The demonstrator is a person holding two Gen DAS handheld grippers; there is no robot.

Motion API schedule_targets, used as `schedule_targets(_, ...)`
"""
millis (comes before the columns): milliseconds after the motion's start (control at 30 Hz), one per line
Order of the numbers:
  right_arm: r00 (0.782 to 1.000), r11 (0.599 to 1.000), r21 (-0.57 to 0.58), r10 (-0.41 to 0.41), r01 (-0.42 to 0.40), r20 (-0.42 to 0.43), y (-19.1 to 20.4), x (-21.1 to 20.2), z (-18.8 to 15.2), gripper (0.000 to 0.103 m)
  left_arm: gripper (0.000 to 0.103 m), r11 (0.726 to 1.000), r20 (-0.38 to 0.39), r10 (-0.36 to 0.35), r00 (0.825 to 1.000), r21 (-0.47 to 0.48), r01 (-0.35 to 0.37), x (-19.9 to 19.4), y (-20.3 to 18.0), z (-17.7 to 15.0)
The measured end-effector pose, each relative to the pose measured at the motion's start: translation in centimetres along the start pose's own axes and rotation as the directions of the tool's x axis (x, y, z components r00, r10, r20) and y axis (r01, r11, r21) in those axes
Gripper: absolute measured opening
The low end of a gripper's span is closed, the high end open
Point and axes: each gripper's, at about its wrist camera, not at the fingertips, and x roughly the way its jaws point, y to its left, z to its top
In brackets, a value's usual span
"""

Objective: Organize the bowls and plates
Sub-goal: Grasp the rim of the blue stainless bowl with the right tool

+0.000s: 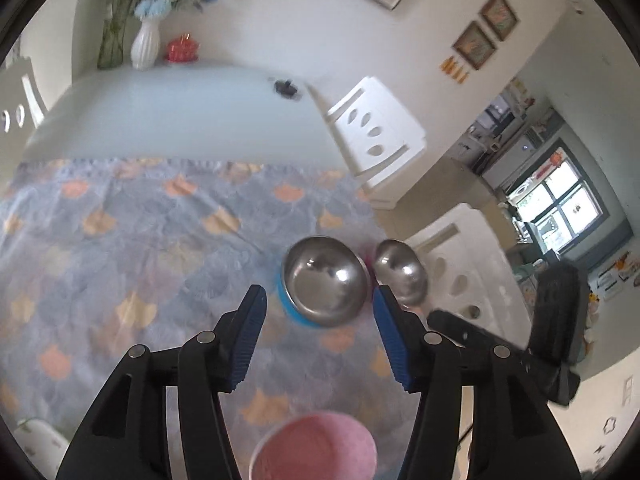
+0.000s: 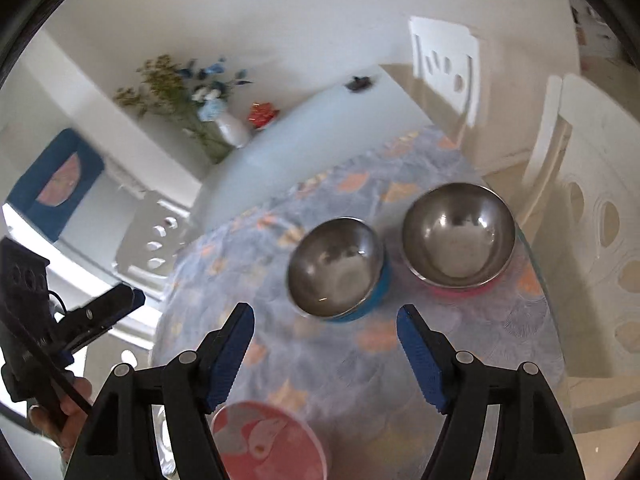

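Note:
Two steel bowls stand side by side on the patterned tablecloth (image 1: 140, 240). One has a blue outside (image 1: 326, 280) (image 2: 336, 266), the other a pink outside (image 1: 400, 272) (image 2: 458, 234). A pink dish (image 1: 316, 448) (image 2: 268, 440) lies near the table's front edge, under the fingers. My left gripper (image 1: 320, 291) hangs open above the cloth, short of the blue bowl, with nothing between its pads. My right gripper (image 2: 325, 309) is open too and holds nothing, with both bowls beyond its tips. In the right wrist view the left gripper (image 2: 120, 300) shows at the left, held by a hand (image 2: 68, 408).
White chairs (image 1: 380, 132) (image 2: 444, 64) stand along the table's right side, close to the pink-sided bowl. At the far end of the table are a white vase with flowers (image 1: 145, 46), a red object (image 1: 182, 49) and a small black object (image 1: 285, 88).

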Motion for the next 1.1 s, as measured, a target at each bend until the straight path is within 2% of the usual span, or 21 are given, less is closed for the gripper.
schedule_targets(167, 0.997, 0.997, 0.065, -0.032, 0.037, -0.075, -2.1, 4.8, 0.4, 0.071, 0.052, 1.000, -0.112, 0.027, 0.993, -0.011, -0.028, 6.7, 1.5, 0.7)
schedule_targets(300, 0.991, 0.995, 0.082, -0.044, 0.055, -0.130, -2.9, 8.1, 0.3, 0.065, 0.051, 0.999, -0.182, 0.049, 0.982, 0.008, -0.048, 10.7, 1.9, 0.3)
schedule_targets(400, 0.986, 0.994, 0.074, -0.067, 0.079, -0.153, -3.1, 10.1, 0.5, 0.065, 0.051, 0.997, -0.221, 0.071, 0.973, 0.036, -0.065, 13.0, 1.9, 0.2)
schedule_targets(633, 0.979, 0.990, 0.105, -0.076, 0.098, -0.189, -4.1, 12.7, 0.8, 0.058, 0.045, 0.994, -0.254, 0.099, 0.962, 0.077, -0.082, 15.6, 1.9, -0.1)
schedule_targets(833, 0.977, 0.990, 0.087, -0.090, 0.109, -0.196, -4.1, 13.7, 0.5, 0.053, 0.032, 0.992, -0.281, 0.112, 0.953, 0.092, -0.089, 16.9, 2.1, -0.2)
schedule_targets(900, 0.976, 0.990, 0.076, -0.099, 0.115, -0.195, -4.1, 14.0, 0.5, 0.048, 0.026, 0.992, -0.291, 0.110, 0.950, 0.094, -0.086, 17.3, 2.1, -0.4)
schedule_targets(1100, 0.974, 0.990, 0.050, -0.121, 0.132, -0.190, -4.0, 14.4, 0.6, 0.037, 0.020, 0.990, -0.299, 0.112, 0.948, 0.116, -0.081, 18.1, 1.6, -0.9)
